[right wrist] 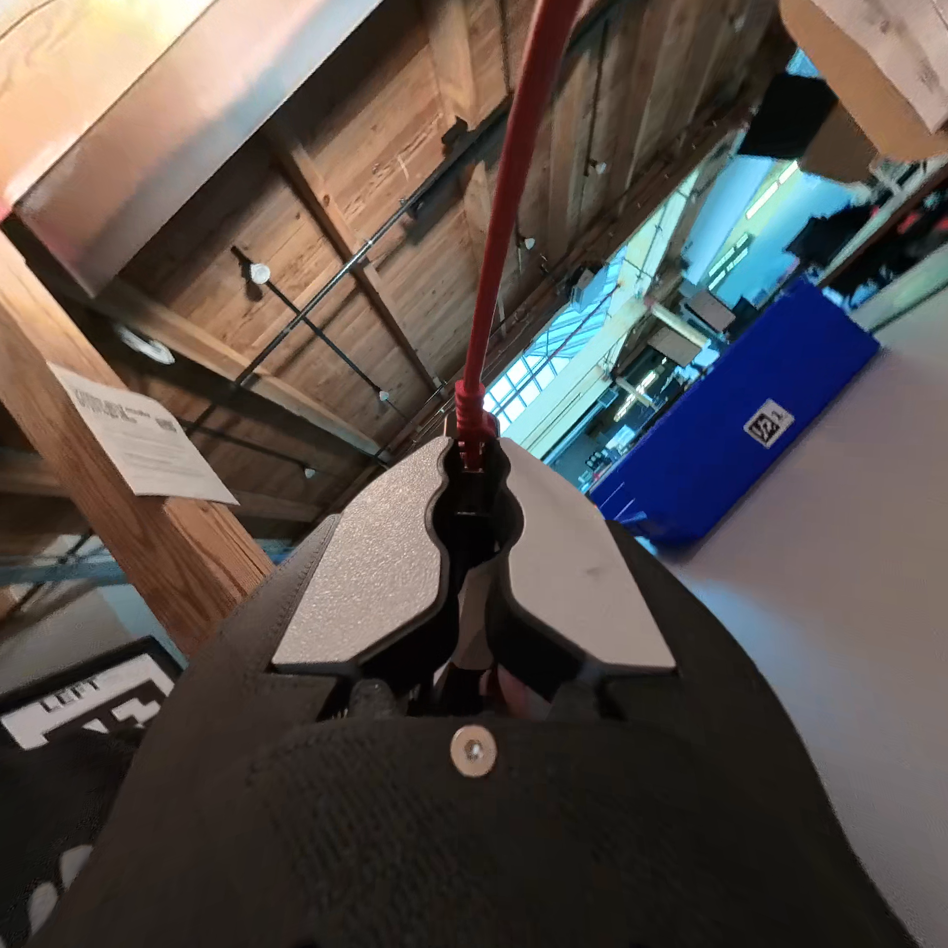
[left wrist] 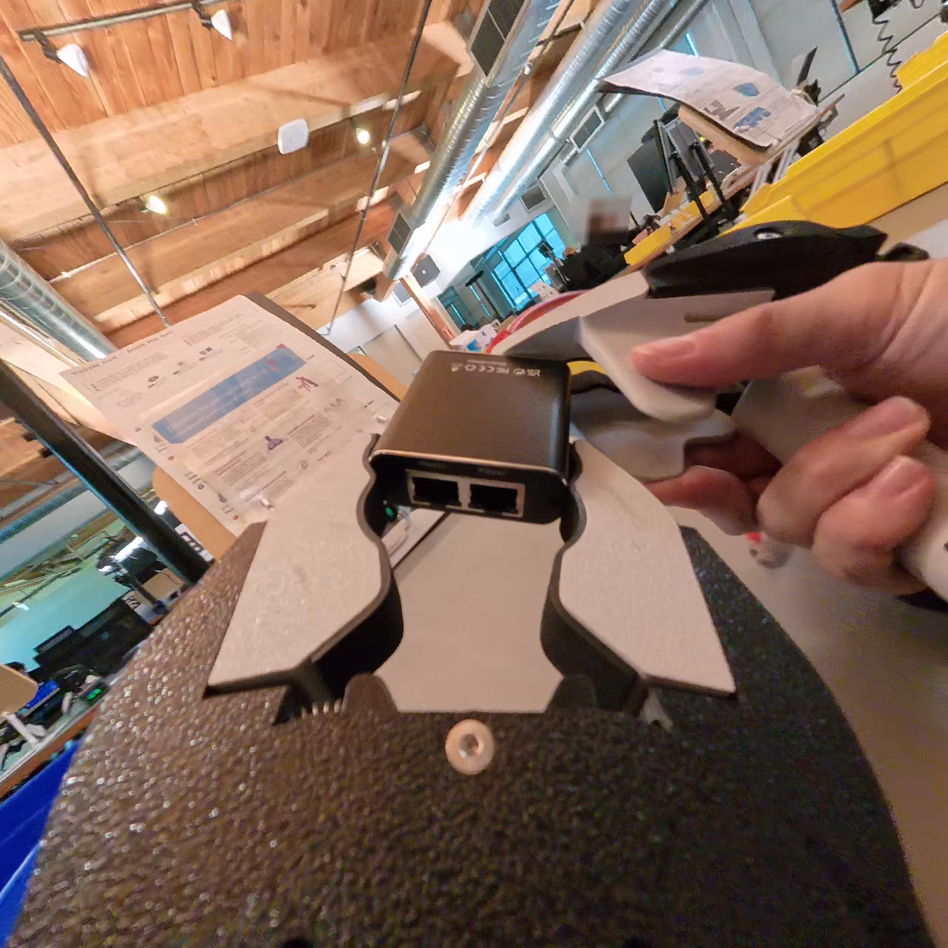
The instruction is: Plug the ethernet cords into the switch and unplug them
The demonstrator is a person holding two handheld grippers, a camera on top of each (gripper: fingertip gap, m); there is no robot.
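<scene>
My left gripper [left wrist: 472, 461] is shut on a small black switch [left wrist: 477, 410] and holds it in the air by its sides. Its two ports [left wrist: 467, 493] face the camera and are empty. My right gripper [right wrist: 474, 451] is shut on the red boot of a red ethernet cord [right wrist: 495, 215], which runs up out of view. A dark part sits between its fingers below the boot; I cannot tell what it is. In the left wrist view a hand holds the right gripper [left wrist: 574, 379] just behind the switch's far end, with a bit of red cord [left wrist: 518, 320] beside it.
A printed sheet on cardboard [left wrist: 241, 410] and a black pole [left wrist: 102, 477] stand left of the switch. Yellow bins [left wrist: 846, 164] are far right. A blue bin [right wrist: 744, 426] sits on the grey table [right wrist: 821, 615]. A wooden post [right wrist: 102, 461] stands left.
</scene>
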